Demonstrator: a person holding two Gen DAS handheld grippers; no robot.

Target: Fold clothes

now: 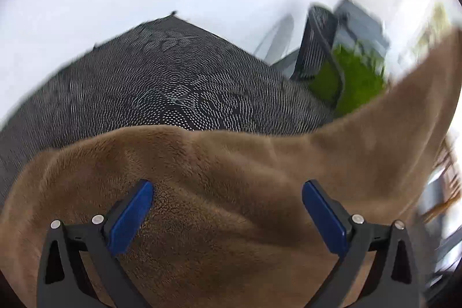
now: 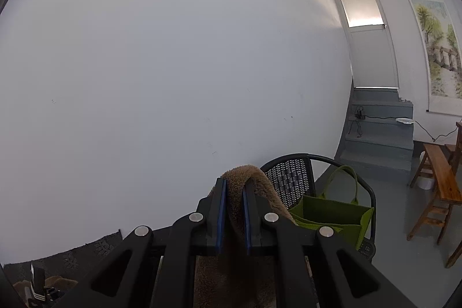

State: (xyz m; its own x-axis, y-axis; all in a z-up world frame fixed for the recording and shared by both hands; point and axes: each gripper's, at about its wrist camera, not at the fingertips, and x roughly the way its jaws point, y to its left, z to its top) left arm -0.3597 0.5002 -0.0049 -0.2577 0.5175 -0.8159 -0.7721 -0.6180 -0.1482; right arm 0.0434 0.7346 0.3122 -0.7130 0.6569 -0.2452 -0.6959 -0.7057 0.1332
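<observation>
Right wrist view: right tongs (image 2: 234, 191) pinch the brown fleece garment (image 2: 245, 178); left tongs (image 1: 228, 192) spread, fleece beneath blurred.

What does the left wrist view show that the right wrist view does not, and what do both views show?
Only the left wrist view shows the left gripper, its jaws wide open over the brown fleece garment, and most of the dark patterned tablecloth. Only the right wrist view shows the right gripper, its jaws shut on a fold of the garment, plus the door, grey steps, wooden bench and scroll painting. Both show the garment, the white wall, the black mesh chair and the green bag.
</observation>
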